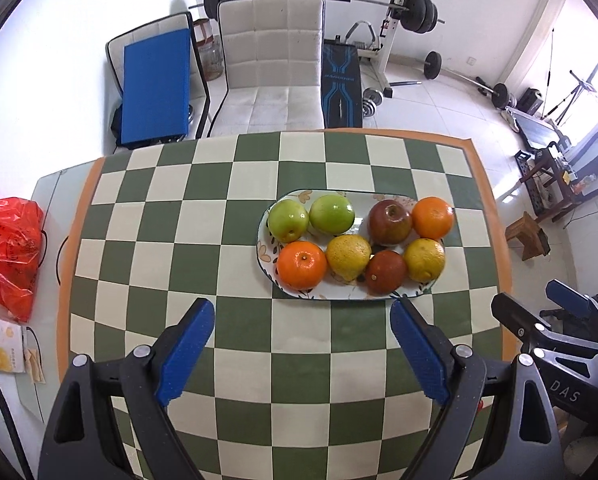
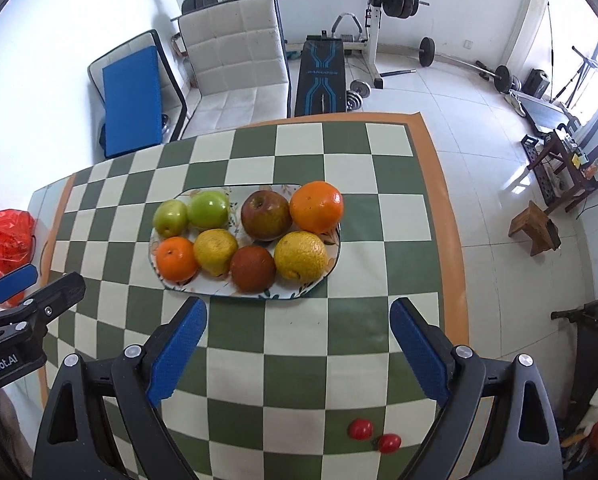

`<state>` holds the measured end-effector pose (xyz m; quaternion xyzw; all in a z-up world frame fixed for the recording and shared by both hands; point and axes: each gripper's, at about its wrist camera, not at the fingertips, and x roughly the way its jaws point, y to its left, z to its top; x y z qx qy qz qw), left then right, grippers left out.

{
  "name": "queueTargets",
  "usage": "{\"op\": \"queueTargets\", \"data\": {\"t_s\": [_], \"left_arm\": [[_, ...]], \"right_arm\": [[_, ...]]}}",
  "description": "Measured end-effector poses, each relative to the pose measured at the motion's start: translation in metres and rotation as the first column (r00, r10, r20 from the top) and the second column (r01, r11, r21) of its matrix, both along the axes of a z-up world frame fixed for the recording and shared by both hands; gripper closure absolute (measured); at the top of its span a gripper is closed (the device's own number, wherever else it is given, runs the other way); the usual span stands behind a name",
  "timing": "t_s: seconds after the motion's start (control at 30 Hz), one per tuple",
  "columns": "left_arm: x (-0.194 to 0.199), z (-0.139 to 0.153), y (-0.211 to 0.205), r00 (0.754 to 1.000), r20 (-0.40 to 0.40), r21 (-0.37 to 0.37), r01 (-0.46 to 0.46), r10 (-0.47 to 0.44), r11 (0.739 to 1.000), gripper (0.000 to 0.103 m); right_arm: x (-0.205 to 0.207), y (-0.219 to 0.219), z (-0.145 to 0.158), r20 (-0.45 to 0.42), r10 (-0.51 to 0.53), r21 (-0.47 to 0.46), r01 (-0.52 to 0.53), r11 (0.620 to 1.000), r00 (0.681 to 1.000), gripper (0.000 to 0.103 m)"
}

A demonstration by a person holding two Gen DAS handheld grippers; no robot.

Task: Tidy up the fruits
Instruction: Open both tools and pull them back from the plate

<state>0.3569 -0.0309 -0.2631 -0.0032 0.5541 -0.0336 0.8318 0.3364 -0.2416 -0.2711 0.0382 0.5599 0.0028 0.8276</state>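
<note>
Both grippers, left gripper (image 1: 302,340) and right gripper (image 2: 298,338), hover with jaws apart and empty. Plate (image 2: 331,258) at 12 o'clock holds eight firm, round, smooth fruits. Two small tomatoes (image 2: 374,436) at 5 o'clock look soft and apt to roll; they likely need a light grip across the middle.

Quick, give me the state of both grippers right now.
Left gripper: open, holding nothing, above the checkered tablecloth.
Right gripper: open, holding nothing, just short of the fruit plate.

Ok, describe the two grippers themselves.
Both match: the left gripper and right gripper have black plastic frames with triangular cut-outs, silver rivets and blue textured pads on the jaws. White lettering marks each body: "DAS" on the right one, "nRobot.AI" on the left.
</note>
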Motion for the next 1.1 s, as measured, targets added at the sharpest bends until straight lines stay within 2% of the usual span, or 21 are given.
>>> {"op": "queueTargets", "data": {"t_s": [0.23, 0.43, 0.6, 0.8, 1.0, 1.07, 1.1], "left_arm": [[-0.041, 0.034, 0.003, 0.996, 0.089, 0.006, 0.006, -0.006, 1.000, 0.013], [-0.069, 0.058, 0.002, 0.991, 0.133, -0.006, 0.029, -0.028, 1.000, 0.013], [-0.085, 0.071, 0.002, 0.987, 0.160, -0.020, 0.033, -0.030, 0.999, 0.013], [-0.090, 0.076, 0.002, 0.984, 0.177, -0.014, 0.028, -0.025, 1.000, 0.013], [-0.086, 0.070, 0.002, 0.988, 0.156, -0.008, 0.008, -0.007, 1.000, 0.013], [-0.083, 0.064, -0.001, 0.990, 0.140, 0.010, 0.010, -0.011, 1.000, 0.001], [-0.079, 0.057, -0.004, 0.991, 0.129, 0.025, 0.014, -0.017, 1.000, 0.000]], "right_arm": [[-0.048, 0.007, 0.047, 0.088, 0.005, -0.020, -0.003, 1.000, 0.996, 0.008], [-0.083, 0.006, 0.086, 0.156, -0.003, -0.026, 0.008, 1.000, 0.988, 0.008], [-0.104, 0.007, 0.106, 0.193, -0.009, -0.022, 0.013, 1.000, 0.981, 0.008], [-0.116, 0.008, 0.113, 0.209, -0.014, -0.012, 0.017, 1.000, 0.978, 0.008], [-0.111, 0.000, 0.102, 0.204, -0.038, 0.060, 0.026, 0.998, 0.978, 0.008], [-0.107, -0.009, 0.093, 0.197, -0.045, 0.077, 0.030, 0.997, 0.979, 0.008], [-0.104, -0.017, 0.084, 0.174, -0.058, 0.090, 0.042, 0.995, 0.983, 0.008]]}}
